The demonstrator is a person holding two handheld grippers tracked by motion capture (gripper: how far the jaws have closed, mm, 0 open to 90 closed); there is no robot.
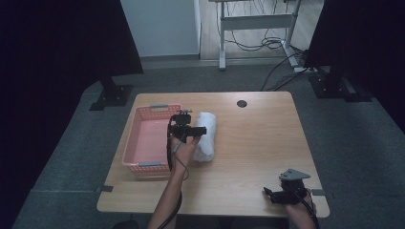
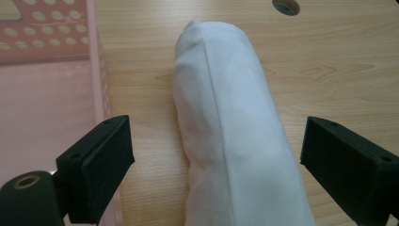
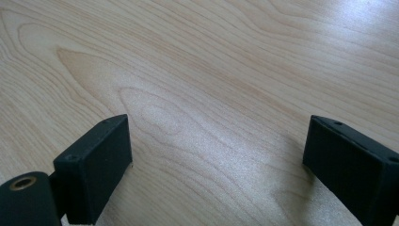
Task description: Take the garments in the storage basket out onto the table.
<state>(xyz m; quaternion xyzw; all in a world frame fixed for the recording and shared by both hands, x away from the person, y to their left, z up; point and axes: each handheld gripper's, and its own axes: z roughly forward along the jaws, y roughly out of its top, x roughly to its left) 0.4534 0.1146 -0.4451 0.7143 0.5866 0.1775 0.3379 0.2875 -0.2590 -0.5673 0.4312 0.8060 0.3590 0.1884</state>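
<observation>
A rolled white towel (image 1: 206,143) lies lengthwise on the wooden table (image 1: 258,143), just right of a pink perforated basket (image 1: 130,148). My left gripper (image 1: 204,130) hovers over the towel's far half, held by a hand reaching in from below. In the left gripper view the towel (image 2: 230,117) runs between the two black jaws of the left gripper (image 2: 216,136). The jaws stand wide on either side with gaps to the cloth, so the gripper is open. My right gripper (image 1: 270,193) rests near the table's front right corner. It (image 3: 219,136) is open over bare wood.
The basket's inside looks bare, and its wall (image 2: 96,70) stands close beside the left jaw. A dark round cable hole (image 1: 242,103) sits at the table's far edge. Black stands and a desk frame with cables are on the floor beyond.
</observation>
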